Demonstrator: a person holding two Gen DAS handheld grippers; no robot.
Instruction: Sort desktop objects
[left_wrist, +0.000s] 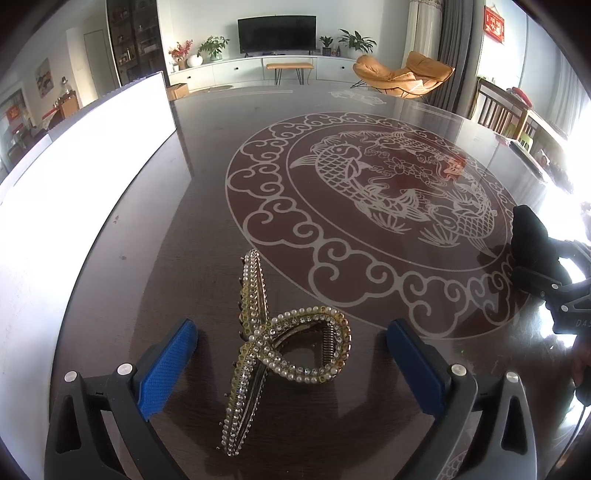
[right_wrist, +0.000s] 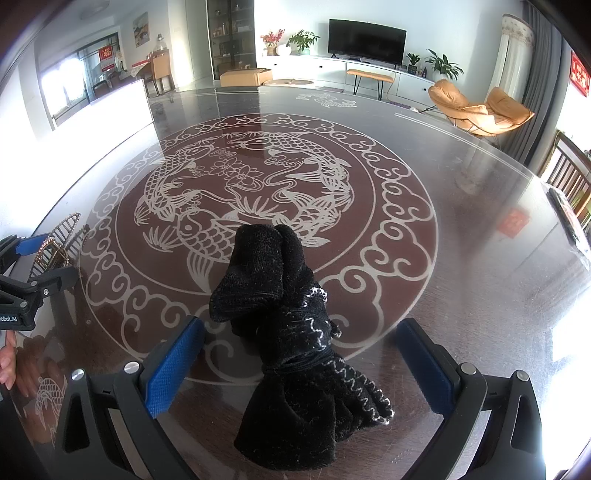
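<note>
Rhinestone-and-pearl hair claw (left_wrist: 273, 354) lies on the dark glass table (left_wrist: 207, 206), seen in the left wrist view betw. the blue pads (left_wrist: 168, 365) of the left gripper (left_wrist: 291, 369). Jaws stand wide apart, neither pad touching the claw, so nothing is held. A white board (left_wrist: 92, 155) stands at the table's left edge. We judge the claw stiff, light and prob. brittle at the stones and teeth; its curved, glossy shell may slip. Best hold, in our view: across the looped body near the spring, pads on the two flat flanks, not on the toothed arm.

Right wrist view: a black knitted bundle (right_wrist: 291, 325), w/ silver zigzag trim and tied at its waist, rests on the koi medallion (right_wrist: 236, 184) of the table, betw. the pads of the right gripper (right_wrist: 299, 373). Jaws are open here too; pads clear of the fabric on both sides. We judge it soft, light, compressible, not fragile; it will sag if taken by an end. Grip at the tied waist, where it is narrowest and firmest. The left gripper and claw show at the far left, well apart from the bundle.
</note>
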